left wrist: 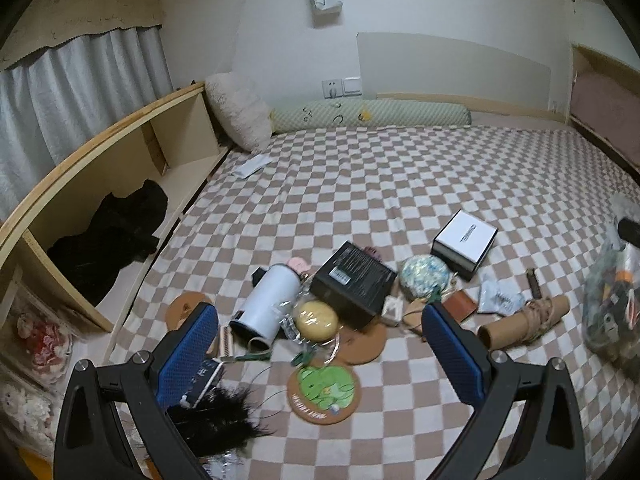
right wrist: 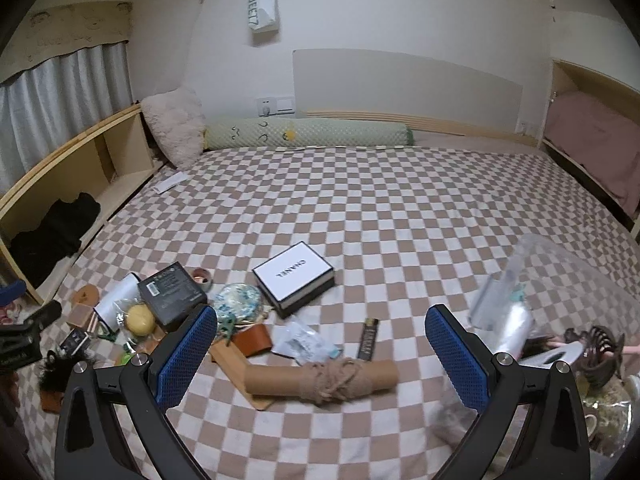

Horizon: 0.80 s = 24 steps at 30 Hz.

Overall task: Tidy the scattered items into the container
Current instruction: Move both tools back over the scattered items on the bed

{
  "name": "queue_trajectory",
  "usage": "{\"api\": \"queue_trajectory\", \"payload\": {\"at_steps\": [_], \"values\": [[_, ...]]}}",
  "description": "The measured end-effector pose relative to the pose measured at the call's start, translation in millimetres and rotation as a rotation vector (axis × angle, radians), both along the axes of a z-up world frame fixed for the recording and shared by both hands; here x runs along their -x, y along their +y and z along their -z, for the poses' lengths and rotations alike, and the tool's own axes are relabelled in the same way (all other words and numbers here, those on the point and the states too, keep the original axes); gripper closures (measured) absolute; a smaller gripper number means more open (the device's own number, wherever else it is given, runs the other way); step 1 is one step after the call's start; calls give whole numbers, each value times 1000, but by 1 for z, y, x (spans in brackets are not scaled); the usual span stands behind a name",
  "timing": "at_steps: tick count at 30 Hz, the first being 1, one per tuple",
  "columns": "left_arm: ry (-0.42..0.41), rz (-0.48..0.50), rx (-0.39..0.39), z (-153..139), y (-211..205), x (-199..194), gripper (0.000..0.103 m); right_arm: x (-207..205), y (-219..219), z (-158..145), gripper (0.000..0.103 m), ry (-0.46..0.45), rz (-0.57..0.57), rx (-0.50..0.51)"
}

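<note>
Clutter lies on a checkered bed. In the left wrist view my left gripper (left wrist: 320, 354) is open above a green coaster (left wrist: 324, 390), a yellow ball (left wrist: 315, 319), a white bottle (left wrist: 266, 307) and a black box (left wrist: 354, 283). In the right wrist view my right gripper (right wrist: 320, 356) is open over a brown cardboard tube (right wrist: 320, 376) wrapped with twine. A white-topped box (right wrist: 294, 278) lies beyond it. A clear plastic bag (right wrist: 560, 320) with items inside sits at the right, also visible as the bag (left wrist: 612, 304) in the left view.
A wooden shelf (left wrist: 120, 184) holding a black garment (left wrist: 108, 236) runs along the bed's left side. Pillows (left wrist: 240, 116) lie at the headboard. Black feathers (left wrist: 224, 416) sit near the left finger. A dark hair claw (right wrist: 600, 352) lies at the far right.
</note>
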State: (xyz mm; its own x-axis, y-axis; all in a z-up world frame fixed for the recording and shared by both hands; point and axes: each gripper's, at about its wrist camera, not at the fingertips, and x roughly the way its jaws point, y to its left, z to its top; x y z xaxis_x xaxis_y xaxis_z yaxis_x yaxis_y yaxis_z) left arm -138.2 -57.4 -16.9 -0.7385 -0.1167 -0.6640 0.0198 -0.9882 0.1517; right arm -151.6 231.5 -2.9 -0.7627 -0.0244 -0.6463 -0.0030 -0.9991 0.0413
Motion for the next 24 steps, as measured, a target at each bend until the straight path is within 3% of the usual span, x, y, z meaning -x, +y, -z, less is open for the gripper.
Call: {"api": "queue_trajectory", "payload": {"at_steps": [11, 14, 17, 24], "values": [[-65, -89, -63, 21, -50, 5, 1, 15, -32, 23, 0, -44, -41, -60], [-100, -101, -109, 33, -60, 8, 1, 21, -32, 35, 0, -67, -28, -7], [-154, -100, -152, 50, -65, 15, 1, 29, -38, 54, 0, -139, -52, 31], [-251, -68, -178, 86, -57, 34, 1, 41, -53, 88, 0, -244, -79, -43]]}}
